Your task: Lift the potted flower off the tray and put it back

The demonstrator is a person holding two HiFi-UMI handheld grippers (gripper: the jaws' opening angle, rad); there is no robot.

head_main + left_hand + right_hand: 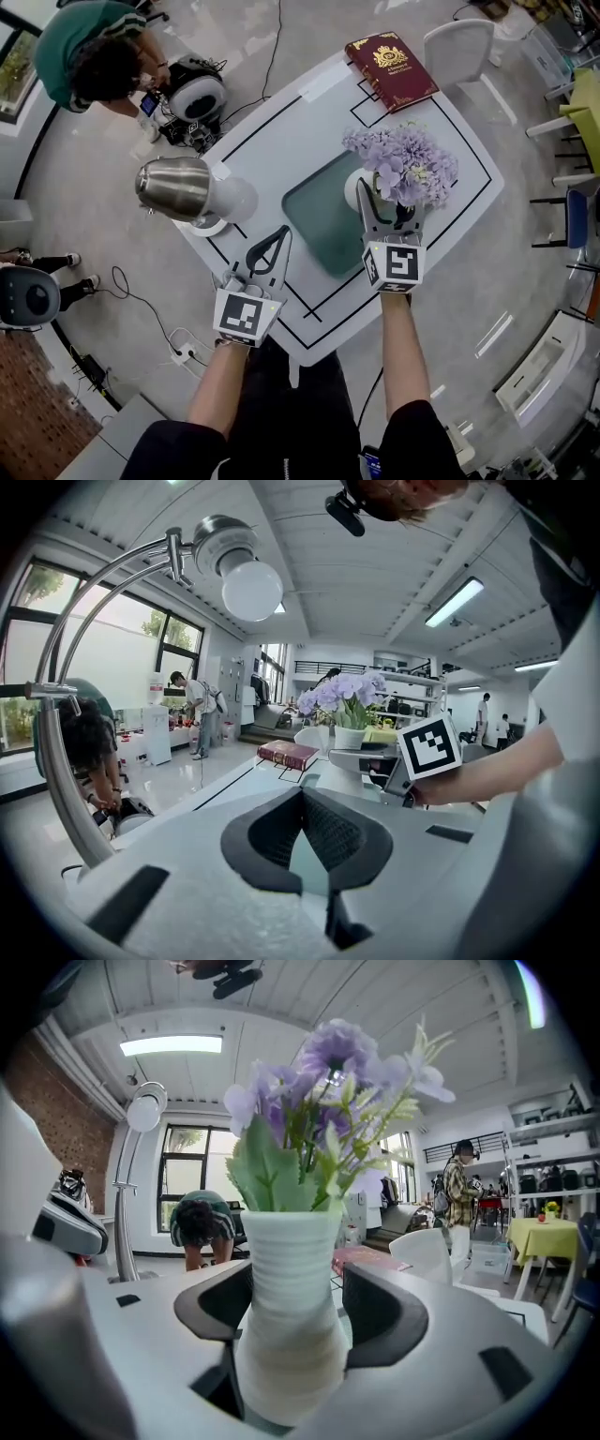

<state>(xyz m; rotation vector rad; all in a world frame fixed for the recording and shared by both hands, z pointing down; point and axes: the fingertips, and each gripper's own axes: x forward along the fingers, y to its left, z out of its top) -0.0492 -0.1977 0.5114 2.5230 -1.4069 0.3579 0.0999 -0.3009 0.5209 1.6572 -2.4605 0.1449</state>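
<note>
The potted flower (405, 161), purple blooms in a ribbed white vase (286, 1279), stands upright on the far right part of the teal tray (319, 225). My right gripper (380, 195) reaches around the vase. Its jaws stand wide on either side of the neck, and a slit of background shows beside the right pad (375, 1302), so it is open. My left gripper (281, 236) rests low over the white table (272, 155), left of the tray. It is shut, tips together, with nothing in it. From the left gripper view the flower (343, 694) shows beyond the shut jaws.
A silver desk lamp (174, 187) stands at the table's left, close to my left gripper. A red book (391, 58) lies at the far corner, with a white chair (459, 42) behind it. A person (94, 56) crouches on the floor beyond the table.
</note>
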